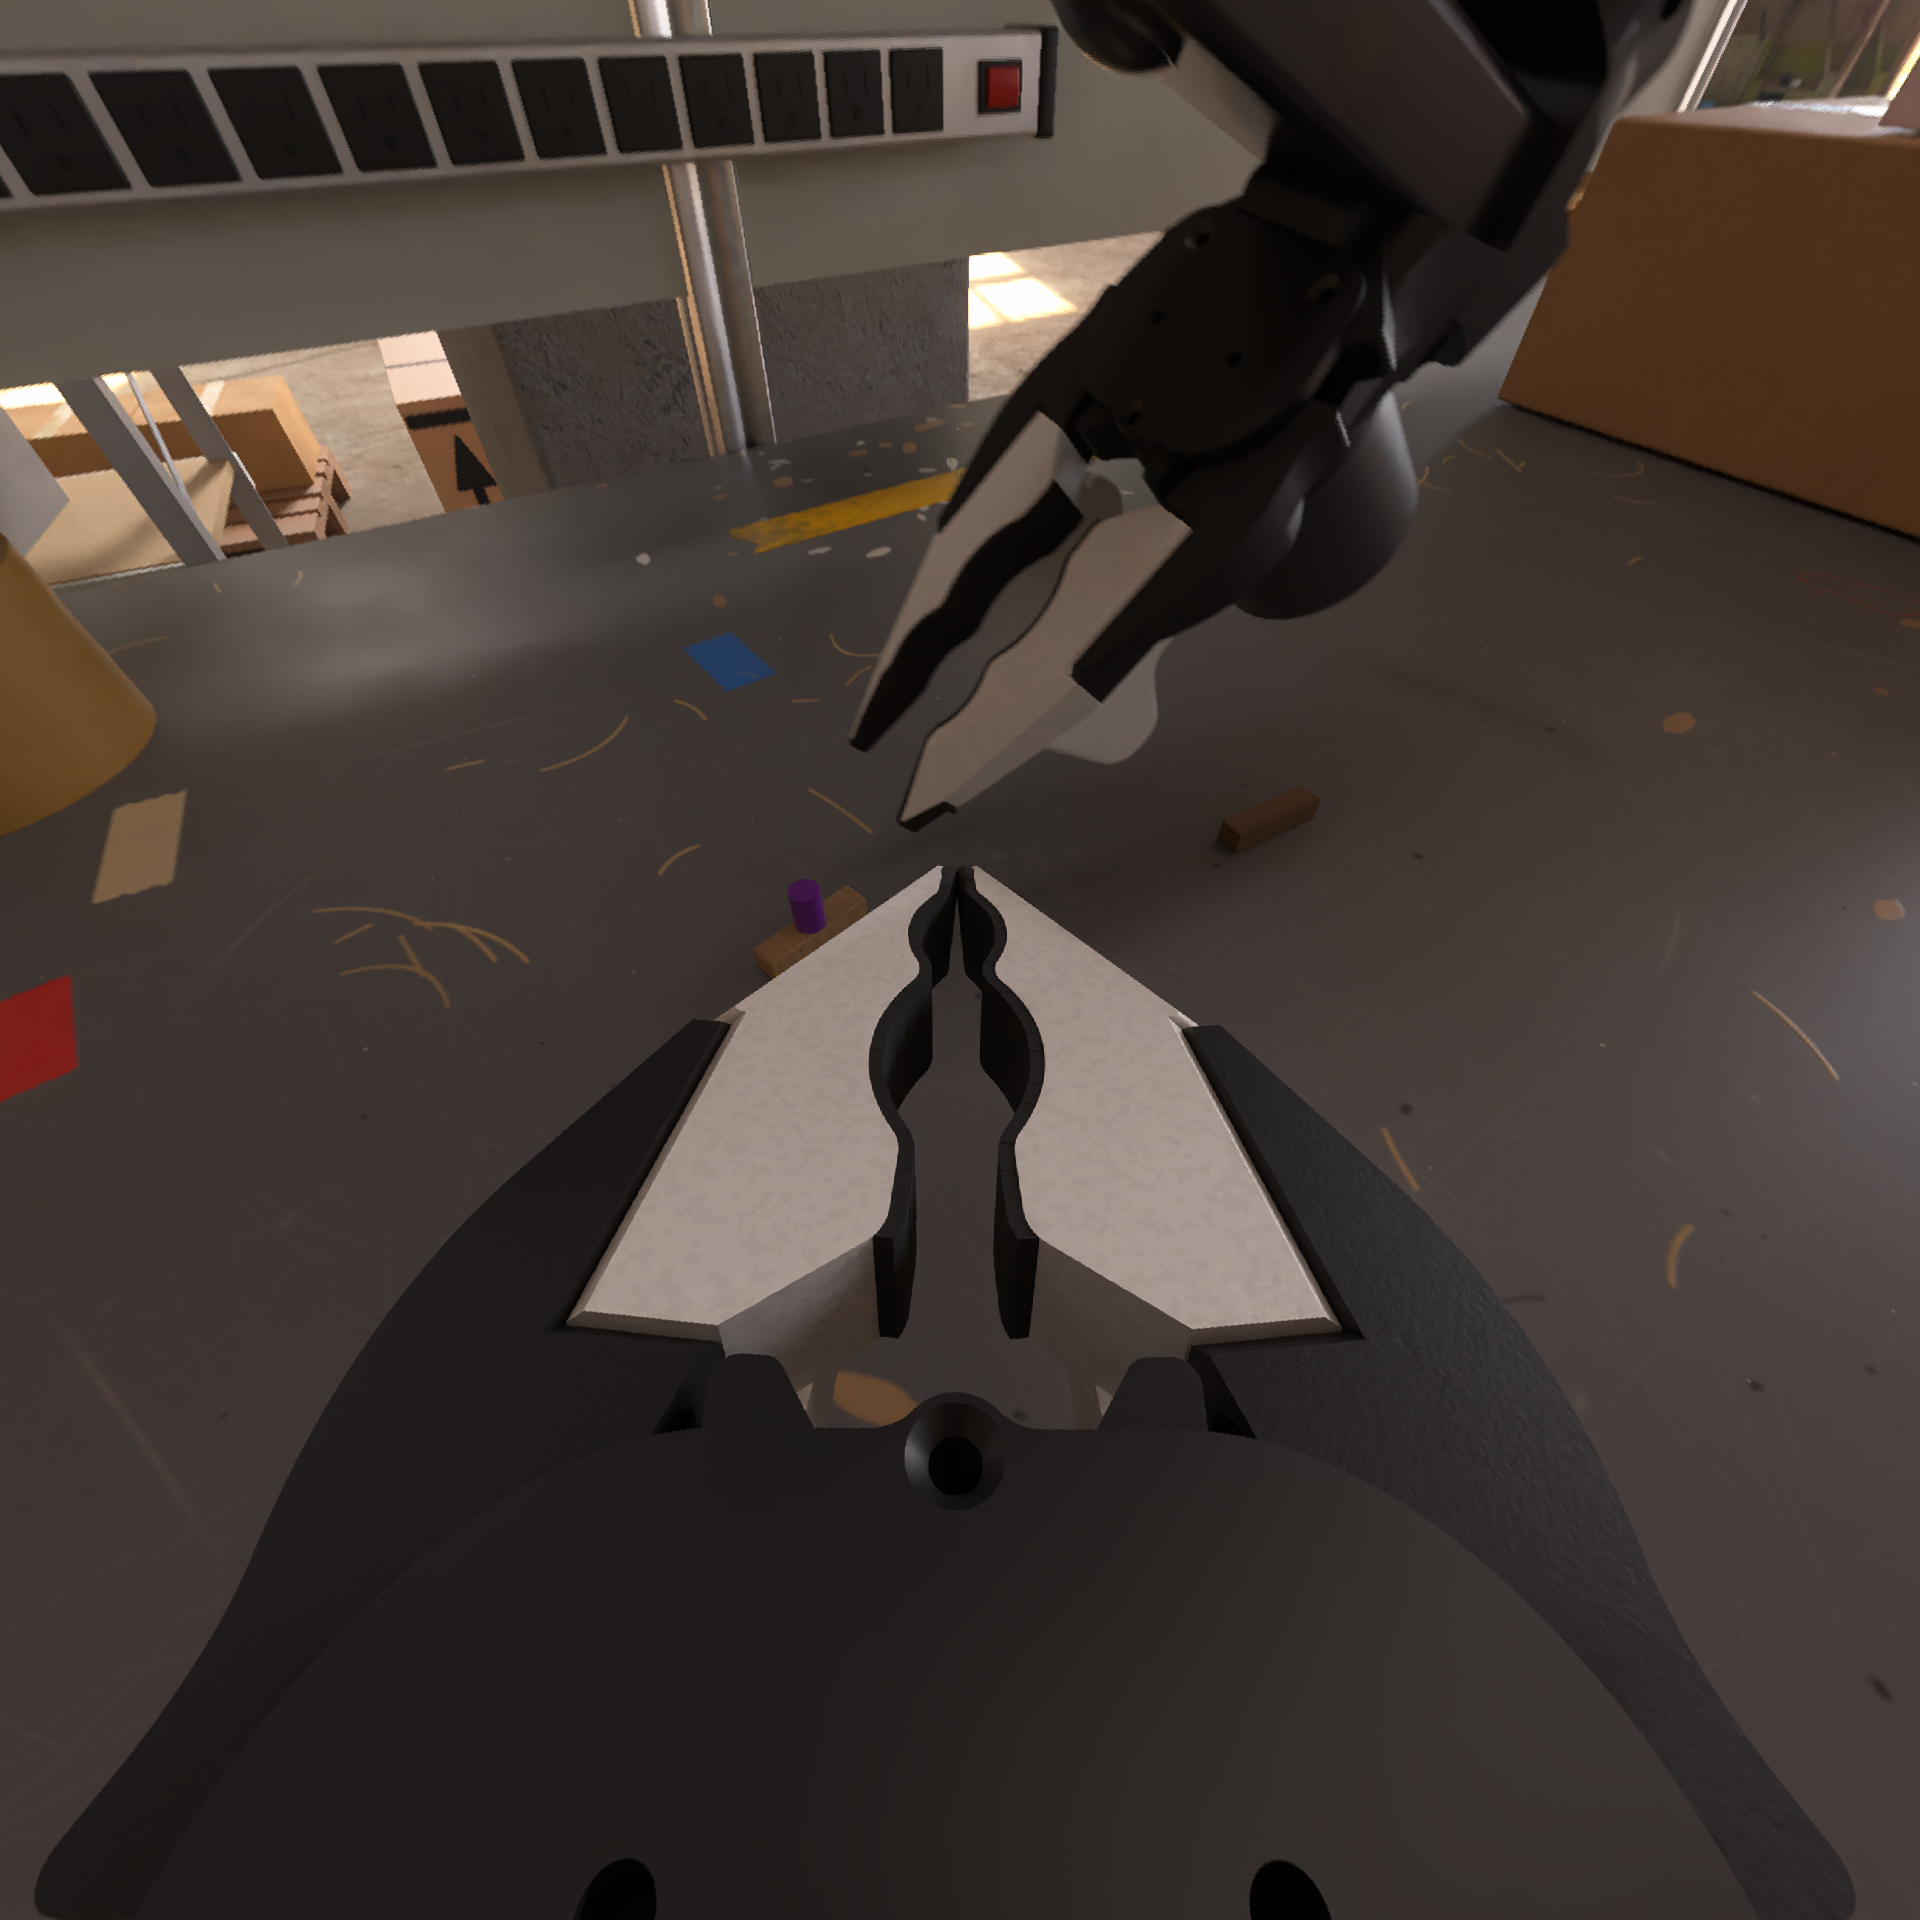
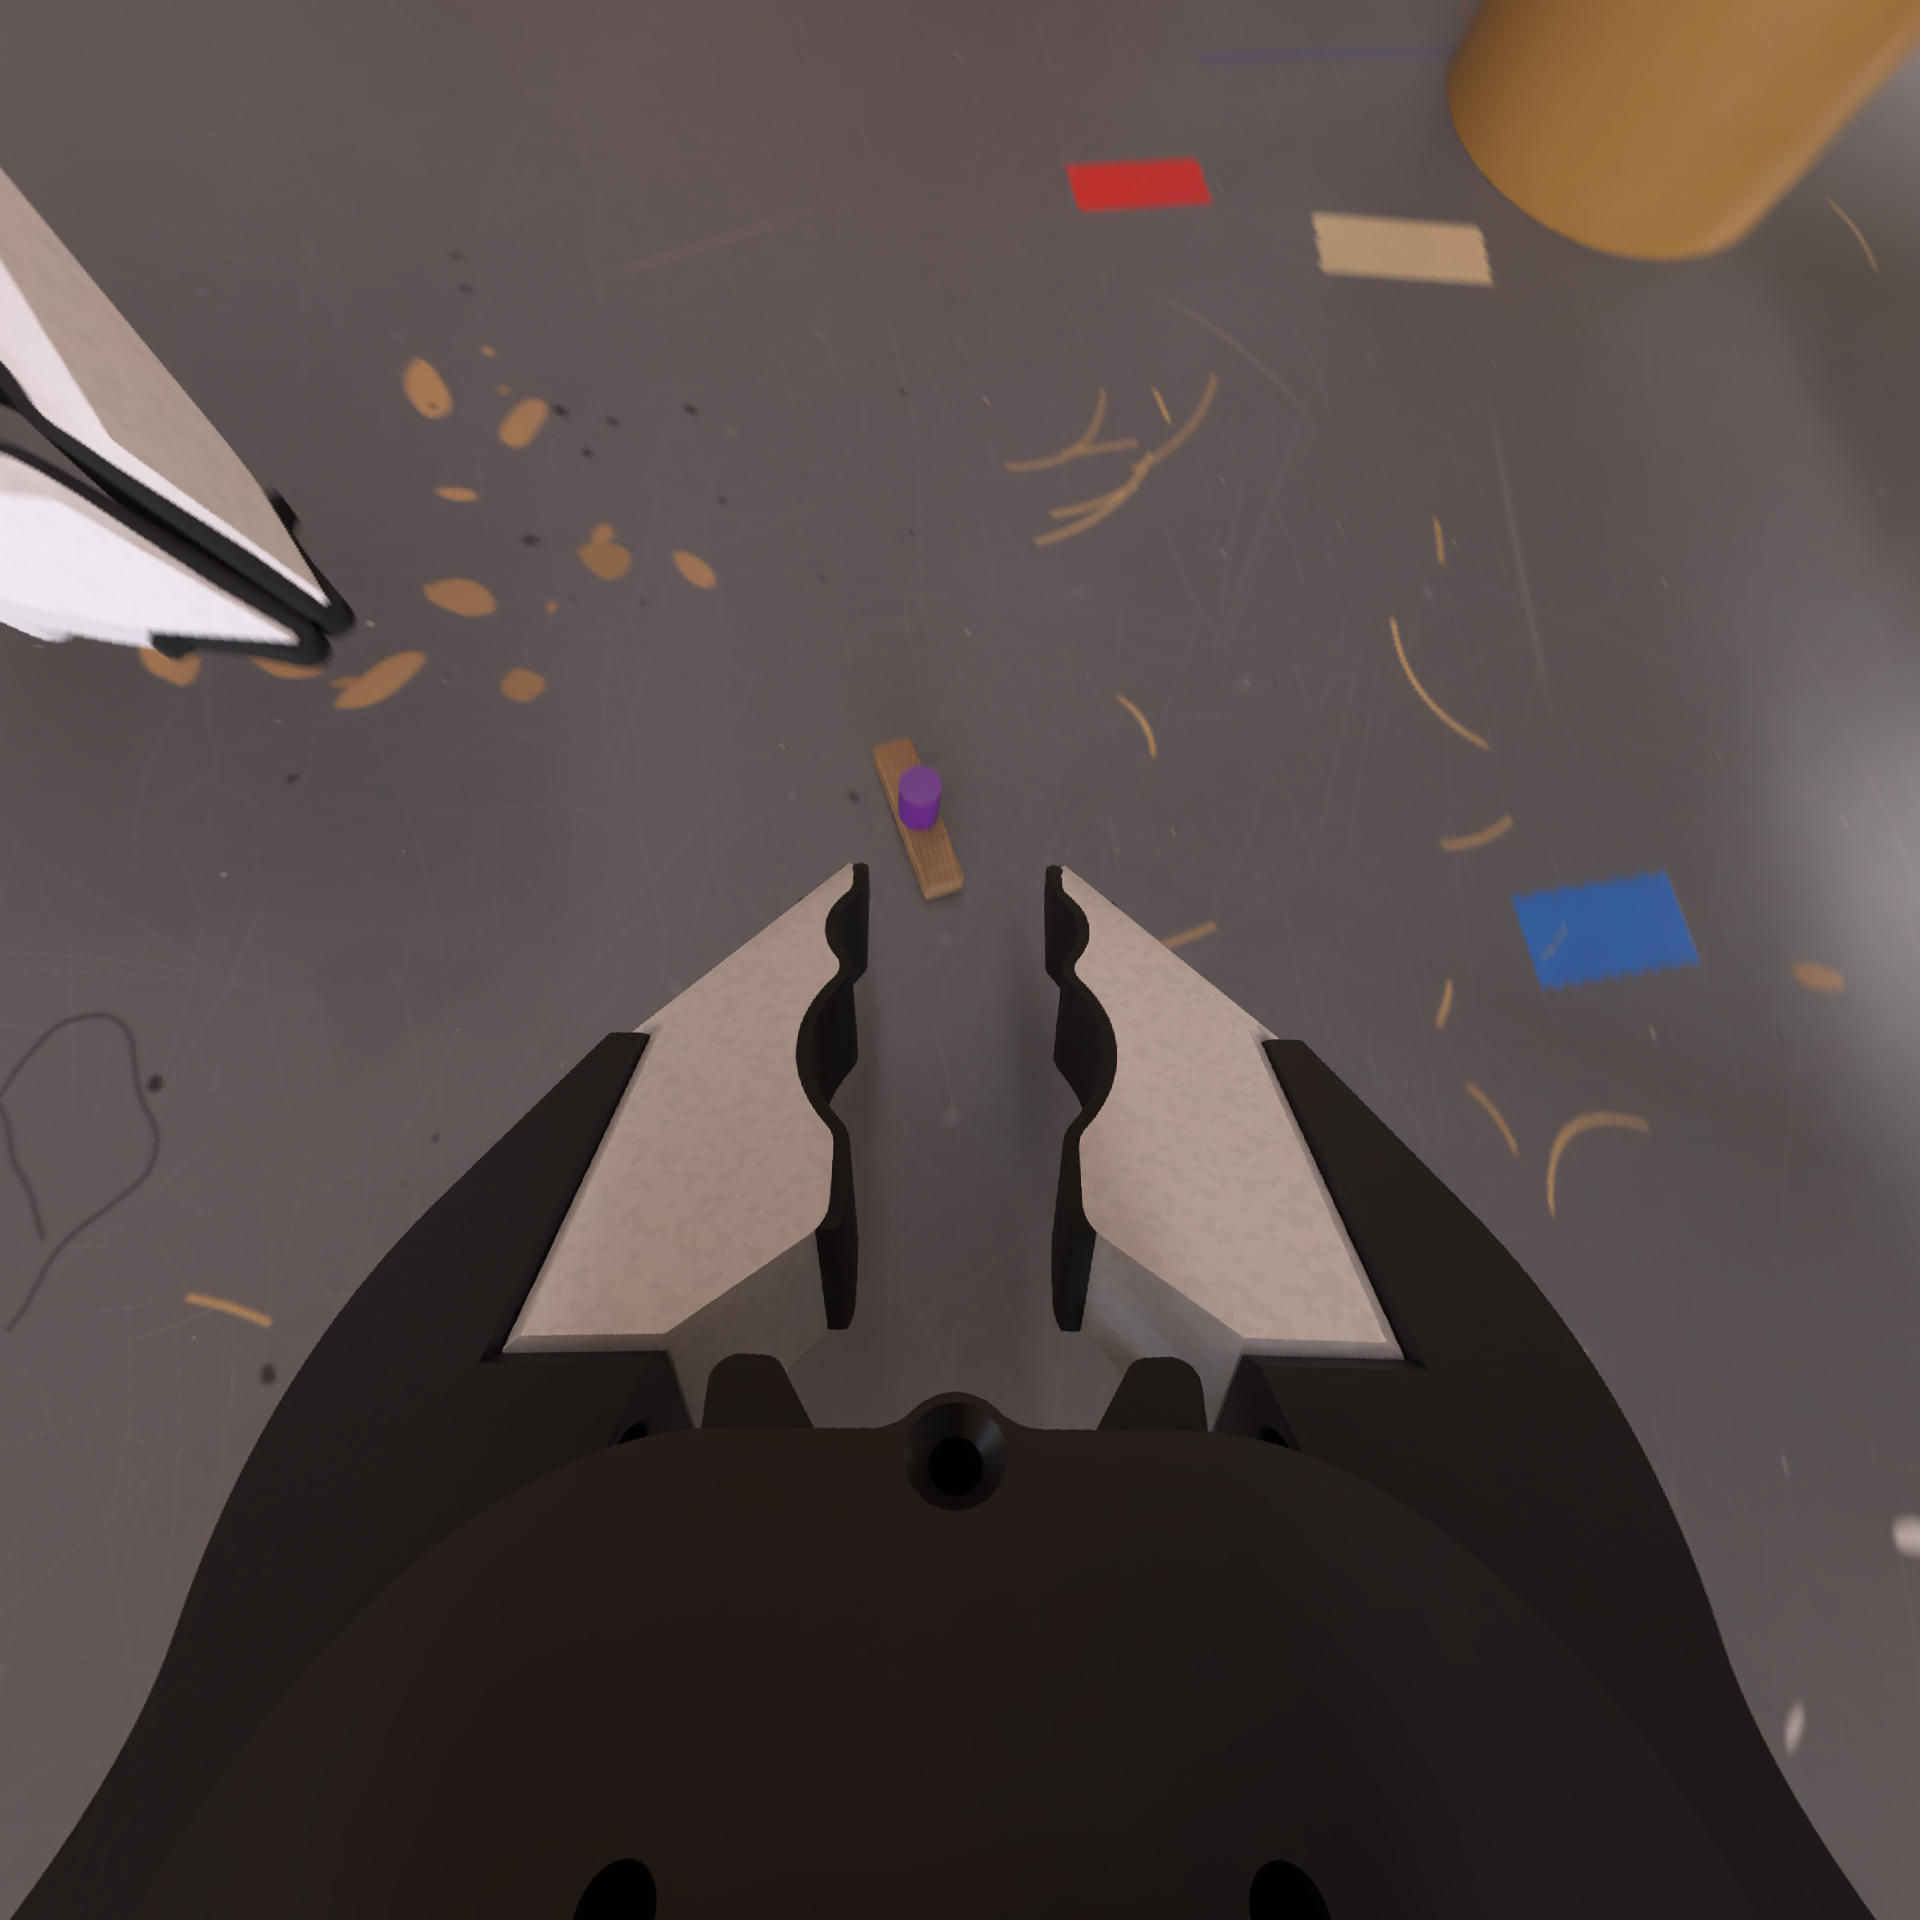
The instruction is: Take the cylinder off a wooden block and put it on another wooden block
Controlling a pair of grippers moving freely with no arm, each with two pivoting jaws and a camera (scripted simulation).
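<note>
A small purple cylinder (image 1: 805,904) stands upright on a flat wooden block (image 1: 800,940) on the grey table. In the right wrist view the cylinder (image 2: 921,798) and its block (image 2: 928,847) lie just beyond my fingertips. A second wooden block (image 1: 1268,819) lies empty to the right. My left gripper (image 1: 957,871) is shut and empty, just right of the cylinder's block. My right gripper (image 2: 956,878) is open and empty, above the table and short of the cylinder; it also shows in the left wrist view (image 1: 894,779). The left gripper's shut tips show at the left of the right wrist view (image 2: 322,629).
A cardboard box (image 1: 1745,312) stands at the back right. A tan object (image 1: 52,707) sits at the left edge, also in the right wrist view (image 2: 1662,125). Red (image 2: 1138,185), beige (image 2: 1403,249) and blue (image 2: 1605,928) patches lie flat on the table. A power strip (image 1: 520,109) hangs behind.
</note>
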